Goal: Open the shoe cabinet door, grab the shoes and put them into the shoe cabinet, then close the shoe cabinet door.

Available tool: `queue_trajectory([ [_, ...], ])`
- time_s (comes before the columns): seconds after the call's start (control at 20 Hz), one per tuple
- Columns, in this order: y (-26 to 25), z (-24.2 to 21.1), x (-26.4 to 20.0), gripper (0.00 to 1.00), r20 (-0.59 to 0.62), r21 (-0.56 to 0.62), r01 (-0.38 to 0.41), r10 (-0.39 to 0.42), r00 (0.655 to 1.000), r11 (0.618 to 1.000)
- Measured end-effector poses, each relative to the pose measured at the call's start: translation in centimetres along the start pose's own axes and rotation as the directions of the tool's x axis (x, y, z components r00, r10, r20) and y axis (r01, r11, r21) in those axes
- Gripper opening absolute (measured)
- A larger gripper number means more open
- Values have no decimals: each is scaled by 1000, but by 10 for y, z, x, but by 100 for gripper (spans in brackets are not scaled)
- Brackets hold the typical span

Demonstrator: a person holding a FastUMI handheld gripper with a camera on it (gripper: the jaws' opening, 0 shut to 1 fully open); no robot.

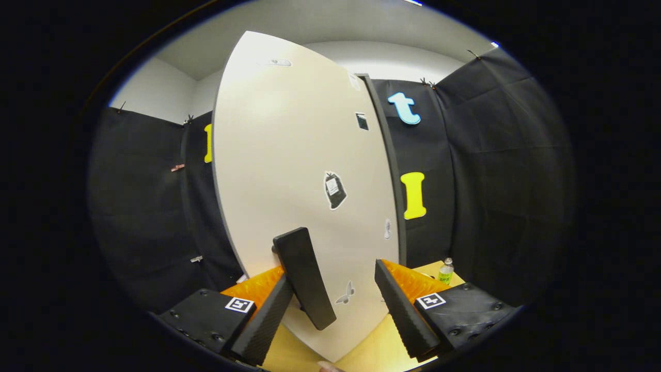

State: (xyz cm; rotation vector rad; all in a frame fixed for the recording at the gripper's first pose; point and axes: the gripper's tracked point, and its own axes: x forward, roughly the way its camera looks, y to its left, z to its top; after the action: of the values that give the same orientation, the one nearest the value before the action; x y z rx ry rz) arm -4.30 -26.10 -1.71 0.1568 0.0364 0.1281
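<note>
The white shoe cabinet door [289, 155] stands close in front of me and carries a few small stickers. A dark edge [388, 155] runs down its right side. Low on the door, a black bar handle [304, 279] slants between my fingers, right against the left fingertip [281, 289]. The right finger [397, 305] stands well apart from the handle. My gripper [333, 273] is open, with only its left finger at the handle.
A light wooden surface [372, 351] lies below the door. A small clear bottle with a green label [446, 270] stands on it to the right, beyond the right finger. Black cloth walls [496, 181] close in on both sides.
</note>
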Motion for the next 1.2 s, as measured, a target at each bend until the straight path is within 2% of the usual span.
queue_trajectory([
  [0.25,12,0,6,100,5,-36,-42,42,999,998],
  [0.6,16,-4,7,98,-6,-46,-49,48,999,998],
  [1.2,8,0,12,97,17,-93,-12,14,1000,996],
])
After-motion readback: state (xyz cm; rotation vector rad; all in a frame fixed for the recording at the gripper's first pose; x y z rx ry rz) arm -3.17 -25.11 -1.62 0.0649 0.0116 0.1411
